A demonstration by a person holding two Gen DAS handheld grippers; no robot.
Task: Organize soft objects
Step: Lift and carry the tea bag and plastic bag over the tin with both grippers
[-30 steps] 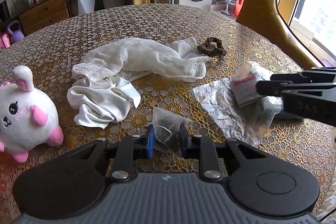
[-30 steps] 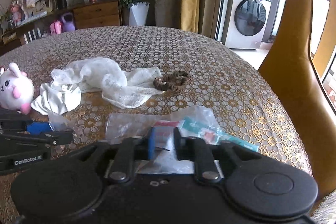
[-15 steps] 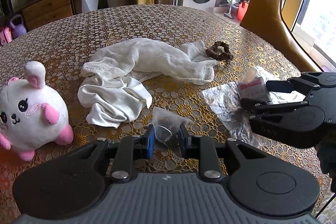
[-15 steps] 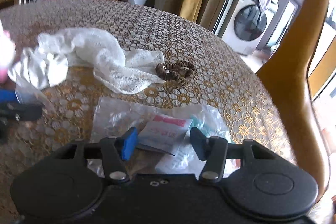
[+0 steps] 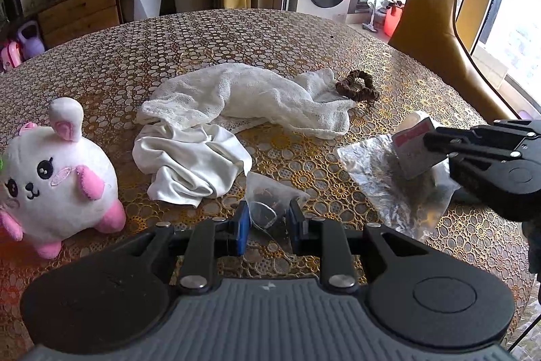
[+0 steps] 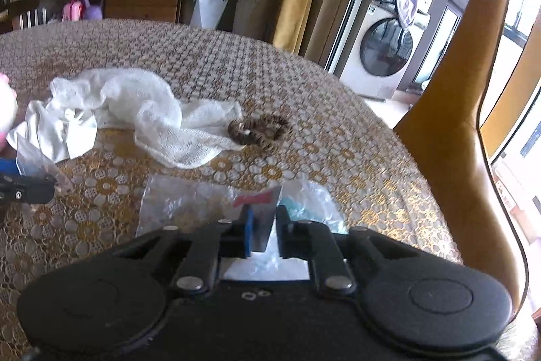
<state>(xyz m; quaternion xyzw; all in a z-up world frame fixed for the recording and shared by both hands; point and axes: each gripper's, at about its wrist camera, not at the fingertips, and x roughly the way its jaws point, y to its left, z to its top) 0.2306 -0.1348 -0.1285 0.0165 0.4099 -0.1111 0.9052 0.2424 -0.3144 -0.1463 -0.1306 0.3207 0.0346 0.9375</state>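
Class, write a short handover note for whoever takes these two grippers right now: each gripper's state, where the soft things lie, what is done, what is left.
Left gripper: shut on a small clear bag low over the table.
Right gripper: shut on a white packet above a large clear bag.
Plush toy sits at the left; white cloth and gauze lie crumpled mid-table; brown scrunchie lies beside the gauze.
Done: nothing visibly sorted.
Left: cloths, scrunchie, toy, both bags.

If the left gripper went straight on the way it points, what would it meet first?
The left gripper is already shut on a small clear bag. Straight ahead, the crumpled white satin cloth probably comes first, then the gauze cloth; depth is uncertain.
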